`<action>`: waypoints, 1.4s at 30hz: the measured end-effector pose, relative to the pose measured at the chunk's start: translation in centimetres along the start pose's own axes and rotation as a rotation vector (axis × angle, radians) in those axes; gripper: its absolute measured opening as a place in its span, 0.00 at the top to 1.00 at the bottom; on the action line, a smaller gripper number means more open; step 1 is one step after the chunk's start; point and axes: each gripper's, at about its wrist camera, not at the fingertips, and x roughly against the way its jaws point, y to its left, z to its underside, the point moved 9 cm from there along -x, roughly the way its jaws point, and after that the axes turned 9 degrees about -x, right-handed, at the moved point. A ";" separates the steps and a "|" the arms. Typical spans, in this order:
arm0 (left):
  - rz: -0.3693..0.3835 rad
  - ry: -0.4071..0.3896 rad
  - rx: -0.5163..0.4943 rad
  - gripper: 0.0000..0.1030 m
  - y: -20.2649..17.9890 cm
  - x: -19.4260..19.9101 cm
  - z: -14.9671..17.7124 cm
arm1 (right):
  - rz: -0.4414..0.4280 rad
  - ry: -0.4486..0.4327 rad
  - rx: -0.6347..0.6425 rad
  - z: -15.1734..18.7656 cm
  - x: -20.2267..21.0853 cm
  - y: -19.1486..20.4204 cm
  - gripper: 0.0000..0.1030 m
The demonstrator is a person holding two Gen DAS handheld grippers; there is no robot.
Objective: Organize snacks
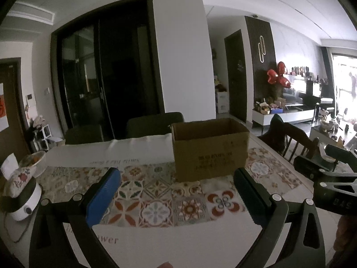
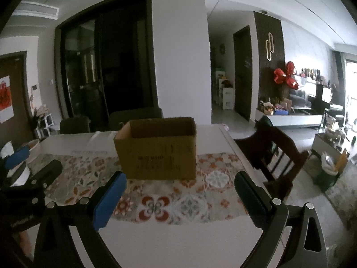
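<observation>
1. Closest to us are the two grippers. The left gripper (image 1: pixel 176 192) has its jaws spread wide and holds nothing. The right gripper (image 2: pixel 180 195) is the same: jaws far apart, nothing between them. Both float above the table, so I think they are ready to pick something up.
2. Under them is the table (image 1: pixel 183 243) with a bright flower-tile runner (image 1: pixel 156 201) laid across it. The runner probably keeps the top safe.
3. A little farther, on the runner, stands a brown cardboard box (image 1: pixel 210 149). Its top is open and it stands straight up. I think it is there so snacks can go in. I cannot see inside it.
4. I cannot see any snacks for sure. They may be out of view.
5. Off to the left side sit a tissue holder (image 1: pixel 16 174) and a white round machine (image 1: pixel 23 203), kept away from the box.
6. Past the table are dark chairs (image 1: pixel 154 124) pushed in close.
7. Far away are dark doors (image 1: pixel 104 67) and red balloons (image 1: pixel 279 76) in the living room.
</observation>
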 end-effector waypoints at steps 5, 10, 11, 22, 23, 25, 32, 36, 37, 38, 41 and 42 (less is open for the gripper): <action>0.011 0.014 0.003 0.00 -0.4 2.4 1.8 | 0.012 0.014 0.016 2.1 2.2 -0.3 0.05; -0.016 0.016 -0.027 0.00 -0.9 4.1 2.9 | 0.036 0.023 0.041 3.9 4.2 -0.7 0.05; -0.016 0.016 -0.033 0.00 -1.1 4.4 3.1 | 0.035 0.027 0.042 4.2 4.4 -0.7 0.05; -0.009 0.002 -0.028 0.00 -1.2 6.5 4.3 | 0.016 0.043 0.030 5.7 6.7 -0.6 0.05; -0.010 -0.002 -0.027 0.00 -1.2 6.6 4.3 | 0.015 0.041 0.027 5.7 6.8 -0.7 0.05; -0.009 -0.009 -0.026 0.00 -1.2 6.8 4.1 | 0.014 0.039 0.028 5.7 6.9 -0.7 0.05; 0.001 -0.012 -0.023 0.00 -1.4 6.9 4.1 | 0.025 0.020 0.023 5.4 7.5 -0.8 0.05; 0.000 -0.017 -0.027 0.00 -1.4 7.0 4.0 | 0.037 0.009 0.027 5.1 7.8 -0.9 0.05; -0.001 -0.019 -0.026 0.00 -1.4 7.0 3.9 | 0.037 0.008 0.026 5.0 7.9 -0.9 0.05; -0.001 -0.020 -0.025 0.00 -1.5 7.0 3.9 | 0.037 0.007 0.025 5.0 7.9 -0.9 0.05; -0.001 -0.021 -0.029 0.00 -1.6 7.0 3.8 | 0.038 0.007 0.023 5.0 7.9 -0.9 0.05; -0.001 -0.021 -0.027 0.00 -1.6 7.1 3.8 | 0.038 0.007 0.023 4.9 7.9 -0.9 0.05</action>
